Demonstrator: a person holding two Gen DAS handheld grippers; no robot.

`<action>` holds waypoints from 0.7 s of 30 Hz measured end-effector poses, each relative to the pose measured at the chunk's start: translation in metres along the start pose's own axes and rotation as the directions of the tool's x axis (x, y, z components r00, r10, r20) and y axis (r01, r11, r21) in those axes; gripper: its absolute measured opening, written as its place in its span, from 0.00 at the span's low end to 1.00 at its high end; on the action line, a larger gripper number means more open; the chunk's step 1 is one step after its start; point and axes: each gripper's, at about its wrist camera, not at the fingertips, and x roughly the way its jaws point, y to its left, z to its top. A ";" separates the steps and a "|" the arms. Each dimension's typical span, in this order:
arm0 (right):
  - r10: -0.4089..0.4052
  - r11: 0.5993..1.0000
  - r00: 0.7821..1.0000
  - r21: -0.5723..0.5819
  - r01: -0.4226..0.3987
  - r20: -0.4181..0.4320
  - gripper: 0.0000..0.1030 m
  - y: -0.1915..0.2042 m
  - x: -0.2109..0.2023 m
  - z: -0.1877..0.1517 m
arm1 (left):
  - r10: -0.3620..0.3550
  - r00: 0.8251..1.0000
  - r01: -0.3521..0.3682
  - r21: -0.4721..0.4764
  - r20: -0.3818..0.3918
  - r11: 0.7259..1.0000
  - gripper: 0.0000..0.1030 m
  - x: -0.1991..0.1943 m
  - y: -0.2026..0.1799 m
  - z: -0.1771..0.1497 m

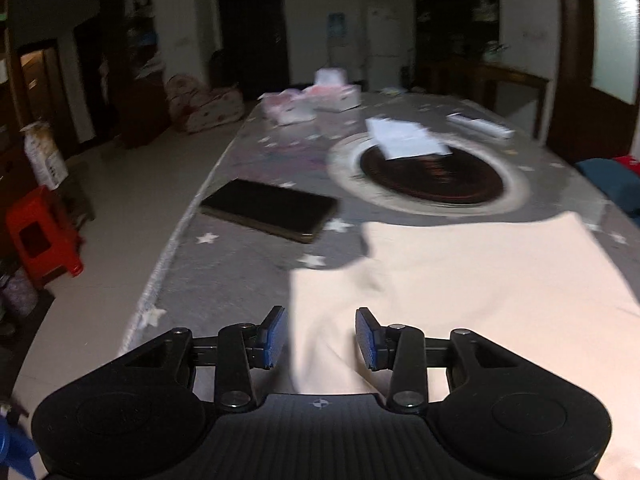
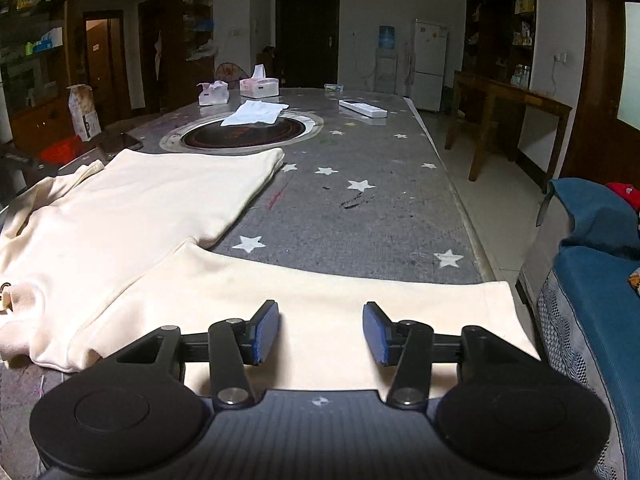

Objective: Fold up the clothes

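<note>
Cream sweatshirt (image 2: 132, 216) spread on the counter (image 2: 360, 216), soft and limp.
Right gripper (image 2: 321, 332) and left gripper (image 1: 321, 338) hover with jaws wide, empty; pinching the sleeve (image 2: 320, 300) edge looks best.

A long table (image 2: 384, 208) wears a grey cloth with white stars. A round dark plate (image 2: 244, 134) sits in the middle of it, and a white paper (image 2: 256, 114) lies across the plate's far rim. A black flat book (image 1: 270, 210) lies near the table's left edge. Two tissue boxes (image 2: 258, 87) stand near the far end, and a white remote (image 2: 362, 109) lies toward the far right edge. A red stool (image 1: 38, 232) stands on the floor to the left of the table. A white fridge (image 2: 430, 64) stands by the far wall. A wooden side table (image 2: 512, 100) stands to the right.
</note>
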 end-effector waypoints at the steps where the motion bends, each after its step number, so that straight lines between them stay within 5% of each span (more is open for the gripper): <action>1: -0.001 1.000 1.000 0.005 0.001 0.001 0.49 -0.001 0.000 0.000 | -0.003 1.000 0.002 -0.009 -0.012 1.000 0.36 0.010 0.004 0.004; 9: 0.001 1.000 1.000 0.029 -0.001 0.014 0.56 -0.004 0.001 -0.003 | -0.045 0.998 0.043 -0.038 -0.033 0.998 0.35 0.050 0.013 0.011; 11: 0.000 1.000 1.000 0.028 0.000 0.013 0.57 -0.004 0.002 -0.003 | -0.078 0.997 0.077 -0.041 -0.025 0.996 0.08 0.048 0.013 0.011; 12: 0.000 1.000 1.000 0.028 0.000 0.013 0.58 -0.004 0.002 -0.003 | -0.082 0.996 0.081 -0.040 -0.019 0.996 0.08 0.046 0.014 0.009; 17: -0.002 1.000 1.000 0.025 0.002 0.011 0.62 -0.003 0.003 -0.003 | 0.032 0.998 -0.029 -0.064 0.047 0.998 0.05 0.017 0.026 -0.004; 21: -0.001 1.000 1.000 0.025 0.001 0.011 0.64 -0.002 0.003 -0.003 | 0.128 0.982 -0.112 -0.116 0.137 0.987 0.05 -0.028 0.049 -0.020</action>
